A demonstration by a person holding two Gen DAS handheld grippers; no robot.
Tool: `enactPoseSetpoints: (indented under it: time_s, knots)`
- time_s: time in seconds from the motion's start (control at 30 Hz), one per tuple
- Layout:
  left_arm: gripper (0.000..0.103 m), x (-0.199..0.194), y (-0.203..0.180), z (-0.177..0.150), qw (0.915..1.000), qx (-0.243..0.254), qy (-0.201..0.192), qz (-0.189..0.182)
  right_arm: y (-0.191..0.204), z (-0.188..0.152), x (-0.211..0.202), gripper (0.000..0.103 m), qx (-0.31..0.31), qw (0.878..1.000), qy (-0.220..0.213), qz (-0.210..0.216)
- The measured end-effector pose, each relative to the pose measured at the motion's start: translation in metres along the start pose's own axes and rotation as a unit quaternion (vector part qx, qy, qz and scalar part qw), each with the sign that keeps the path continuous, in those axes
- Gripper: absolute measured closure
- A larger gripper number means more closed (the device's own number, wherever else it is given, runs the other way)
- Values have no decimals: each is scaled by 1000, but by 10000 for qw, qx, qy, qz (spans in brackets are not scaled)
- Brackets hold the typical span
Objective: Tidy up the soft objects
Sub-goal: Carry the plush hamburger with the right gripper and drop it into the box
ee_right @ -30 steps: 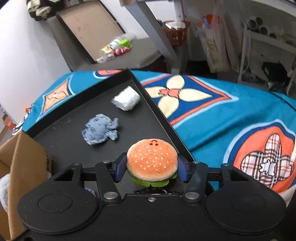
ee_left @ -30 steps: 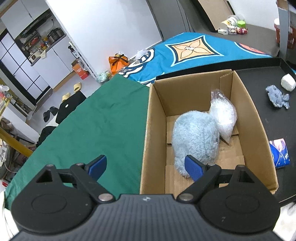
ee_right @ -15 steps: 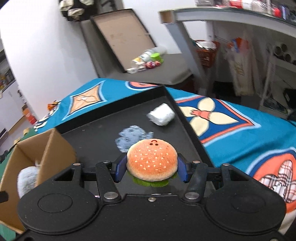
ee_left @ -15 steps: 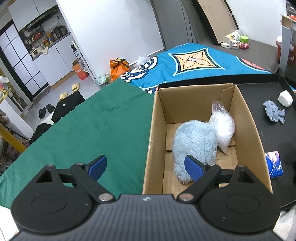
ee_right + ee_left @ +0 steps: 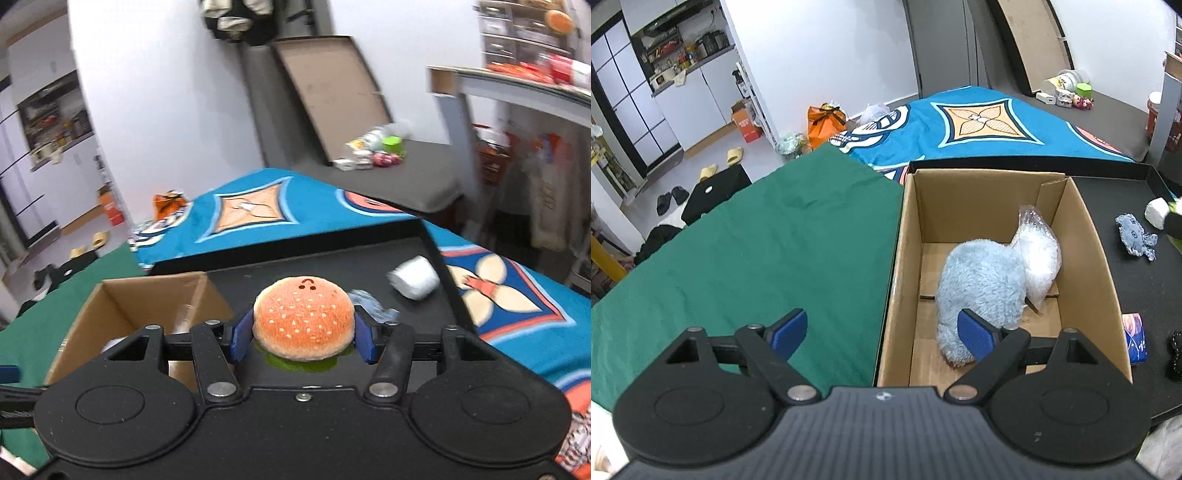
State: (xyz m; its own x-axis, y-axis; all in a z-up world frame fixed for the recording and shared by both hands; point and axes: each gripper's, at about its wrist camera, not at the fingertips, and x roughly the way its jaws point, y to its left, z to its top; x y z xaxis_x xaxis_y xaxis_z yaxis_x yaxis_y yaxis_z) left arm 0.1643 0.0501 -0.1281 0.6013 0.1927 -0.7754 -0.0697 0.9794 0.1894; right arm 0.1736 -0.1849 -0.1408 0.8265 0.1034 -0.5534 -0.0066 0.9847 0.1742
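Note:
My right gripper [image 5: 303, 341] is shut on a plush hamburger [image 5: 303, 323] and holds it above the black tray [image 5: 332, 266], right of the open cardboard box [image 5: 147, 295]. In the left wrist view the box [image 5: 1089, 251] holds a fluffy light-blue plush [image 5: 979, 284] and a clear bag of white filling [image 5: 1039, 258]. My left gripper [image 5: 882, 332] is open and empty, over the box's near left wall. A small grey-blue plush [image 5: 1134, 240] and a white roll [image 5: 1156, 218] lie on the tray right of the box.
A green cloth [image 5: 757, 251] covers the surface left of the box. A blue patterned blanket [image 5: 979, 125] lies behind. A blue printed item [image 5: 1136, 341] lies on the tray by the box's right wall. Cluttered floor and shelves lie beyond.
My right gripper has swung left with the hamburger, so the box now shows to its left. The left gripper has risen and drawn back slightly, still open.

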Motion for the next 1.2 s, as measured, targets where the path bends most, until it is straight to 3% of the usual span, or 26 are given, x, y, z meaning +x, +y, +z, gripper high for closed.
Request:
enactPoseSetpoints:
  time_s: [0.27,0.43,0.73,0.8,0.97,1.2]
  knots:
    - [22,7,7,0,9996,-187,106,-180,36,21,4,48,-660,9964,27,538]
    - [33,11,12,0,9989,-344,190,-264,59,32,9,48,-1111,9900,84,861]
    - [63,17,17,1,9973,-564,269,-386,93,43,20,48,-1681,9772,215,1278]
    - [75,19,18,1,9966,-625,294,-440,98,43,22,48,-1772,9745,254,1353]
    - [92,21,19,1,9948,-747,316,-615,106,43,29,48,-1901,9687,391,1550]
    - [92,25,22,3,9920,-963,226,-785,110,43,43,46,-1655,9680,491,1821]
